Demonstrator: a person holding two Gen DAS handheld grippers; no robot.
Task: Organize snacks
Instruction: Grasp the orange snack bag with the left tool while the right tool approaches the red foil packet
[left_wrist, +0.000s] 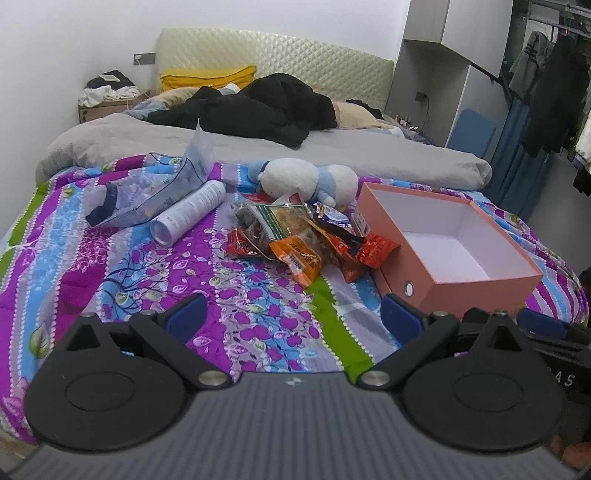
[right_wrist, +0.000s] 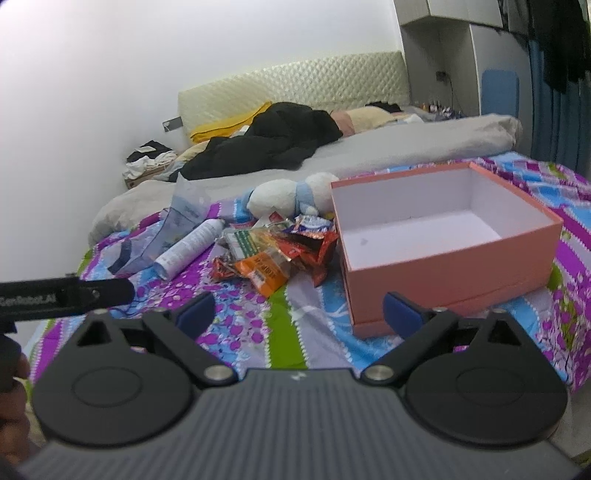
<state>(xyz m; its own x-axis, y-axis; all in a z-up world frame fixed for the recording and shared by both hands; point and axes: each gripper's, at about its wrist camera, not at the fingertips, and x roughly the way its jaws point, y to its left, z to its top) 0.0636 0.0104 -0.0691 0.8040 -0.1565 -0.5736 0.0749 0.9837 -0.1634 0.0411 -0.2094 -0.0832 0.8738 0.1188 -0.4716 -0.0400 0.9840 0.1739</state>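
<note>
Grippers held low over a patterned quilt, jaws apart and empty, snacks heaped beside an open box.

In the left wrist view the left gripper (left_wrist: 291, 314) is seen tilted downward over the quilt (left_wrist: 236, 321), its blue pads spread wide with only fabric between them; the snack pile (left_wrist: 306, 236) lies at the centre of the frame, touching the near left corner of the pink box (left_wrist: 476, 291), which sits at the right with its white inside bare. In the right wrist view the right gripper (right_wrist: 301, 310) is likewise angled down, jaws wide apart and nothing clamped, the right pad shown against the box's near wall. A white tube (left_wrist: 188, 212) and a clear bag (left_wrist: 155, 192) are seen left of the pile, a plush toy (left_wrist: 306, 179) just behind it. The left gripper's black finger enters at the left edge of the right wrist view.
</note>
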